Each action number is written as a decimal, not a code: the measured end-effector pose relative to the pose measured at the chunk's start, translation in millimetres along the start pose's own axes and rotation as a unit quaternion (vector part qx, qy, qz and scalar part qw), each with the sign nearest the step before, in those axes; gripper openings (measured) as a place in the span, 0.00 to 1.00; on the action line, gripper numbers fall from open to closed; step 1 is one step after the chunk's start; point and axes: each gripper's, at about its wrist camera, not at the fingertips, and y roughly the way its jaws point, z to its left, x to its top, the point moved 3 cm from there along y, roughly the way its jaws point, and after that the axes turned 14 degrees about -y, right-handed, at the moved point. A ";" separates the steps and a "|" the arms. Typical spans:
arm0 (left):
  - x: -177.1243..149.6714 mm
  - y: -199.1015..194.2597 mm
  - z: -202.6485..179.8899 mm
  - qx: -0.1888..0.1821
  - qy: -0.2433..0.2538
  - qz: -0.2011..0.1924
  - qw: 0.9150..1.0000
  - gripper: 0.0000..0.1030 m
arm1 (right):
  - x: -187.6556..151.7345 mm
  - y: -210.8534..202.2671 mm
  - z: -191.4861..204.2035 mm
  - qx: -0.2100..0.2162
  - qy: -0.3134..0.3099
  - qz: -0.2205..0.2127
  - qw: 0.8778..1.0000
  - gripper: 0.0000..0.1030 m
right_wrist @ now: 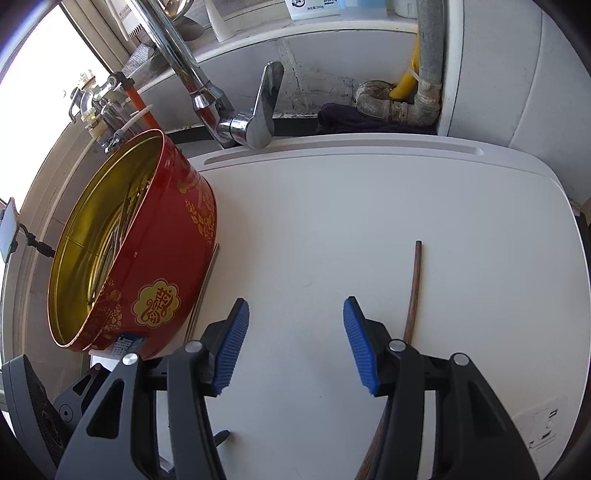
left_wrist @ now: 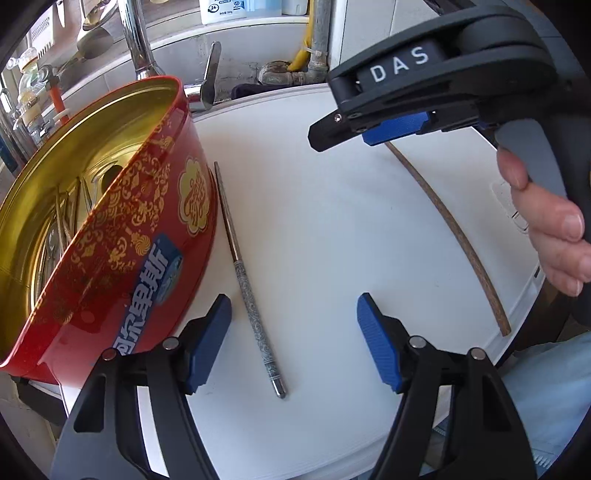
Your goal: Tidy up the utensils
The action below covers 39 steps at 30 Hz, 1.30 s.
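Observation:
A round red tin (left_wrist: 122,236) with a gold inside stands at the left of the white board (left_wrist: 332,229); several metal utensils lie in it. A silver patterned chopstick (left_wrist: 247,284) lies on the board just right of the tin. A brown wooden chopstick (left_wrist: 458,236) lies at the right. My left gripper (left_wrist: 293,343) is open and empty, with the silver chopstick between its fingers. My right gripper (right_wrist: 295,343) is open and empty; the brown chopstick (right_wrist: 413,291) runs under its right finger. The tin (right_wrist: 147,258) is to its left. The right gripper also shows in the left wrist view (left_wrist: 369,129).
A chrome faucet (right_wrist: 236,122) and grey pipes (right_wrist: 424,92) stand behind the board (right_wrist: 332,206). A dark cloth (right_wrist: 343,118) lies by the pipes. Hanging utensils (left_wrist: 92,33) are at the back left. A socket panel (right_wrist: 543,428) is at the near right.

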 end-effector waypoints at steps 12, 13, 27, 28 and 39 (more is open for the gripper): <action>28.1 26.6 -26.6 -0.014 0.014 0.008 1.000 0.68 | -21.2 -26.9 -28.0 0.010 0.008 -0.011 1.000 0.53; 30.2 28.0 -28.1 -0.015 0.015 0.009 1.000 0.68 | -25.0 -27.1 -29.9 0.008 0.006 -0.007 1.000 0.53; 52.3 39.6 -23.4 0.001 -0.017 -0.014 1.000 0.42 | -53.5 -15.8 -32.8 -0.062 -0.034 0.062 0.996 0.49; 48.5 34.4 -19.3 0.004 -0.028 -0.014 1.000 0.36 | -58.7 -13.8 -29.5 -0.067 -0.044 0.074 0.994 0.48; 39.4 21.4 3.6 -0.021 -0.139 0.011 0.990 0.05 | -76.6 -24.4 -20.3 -0.066 -0.065 0.075 0.993 0.06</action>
